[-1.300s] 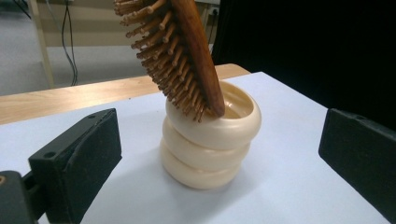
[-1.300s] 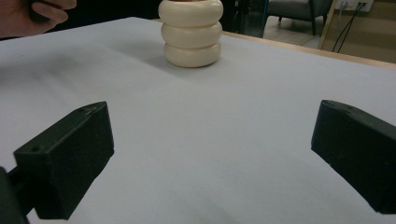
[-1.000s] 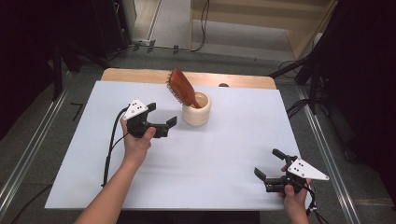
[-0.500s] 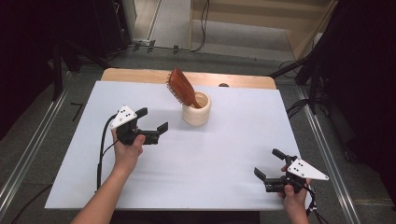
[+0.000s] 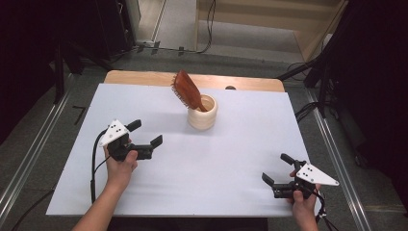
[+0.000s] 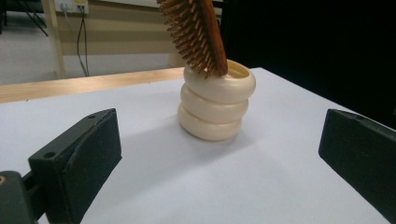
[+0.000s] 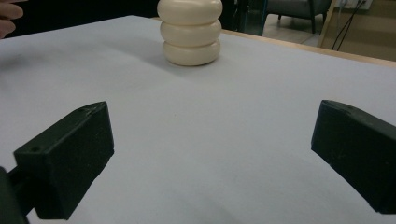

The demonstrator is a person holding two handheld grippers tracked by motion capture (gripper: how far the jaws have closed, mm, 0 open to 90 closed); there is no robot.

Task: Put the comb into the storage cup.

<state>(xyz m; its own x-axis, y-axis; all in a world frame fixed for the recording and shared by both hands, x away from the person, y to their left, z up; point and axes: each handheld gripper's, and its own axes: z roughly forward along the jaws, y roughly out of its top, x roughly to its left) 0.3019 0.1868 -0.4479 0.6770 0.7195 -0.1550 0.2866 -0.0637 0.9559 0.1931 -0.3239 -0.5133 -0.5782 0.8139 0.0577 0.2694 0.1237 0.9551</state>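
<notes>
**High view: hairbrush stands in cream holder, both grippers apart from it**

High view shows the white table (image 5: 202, 163) as the biggest thing, with a strip of wooden edge (image 5: 144, 77) along its far side. Toward the far middle stands the cream ribbed holder (image 5: 202, 113) — 3 stacked rings in the left gripper view (image 6: 215, 105) — upright on the white surface. The wooden hairbrush (image 5: 187, 91) sits with its handle down in the holder, its head leaning up and to the left, bristles facing left (image 6: 189, 28).

The left gripper (image 5: 144, 137) is at the left of the table, near the holder but clear of it; its 2 jaws are spread wide with nothing between them. The right gripper (image 5: 278, 169) is at the near right corner — well apart from the holder — jaws likewise wide and empty.
</notes>
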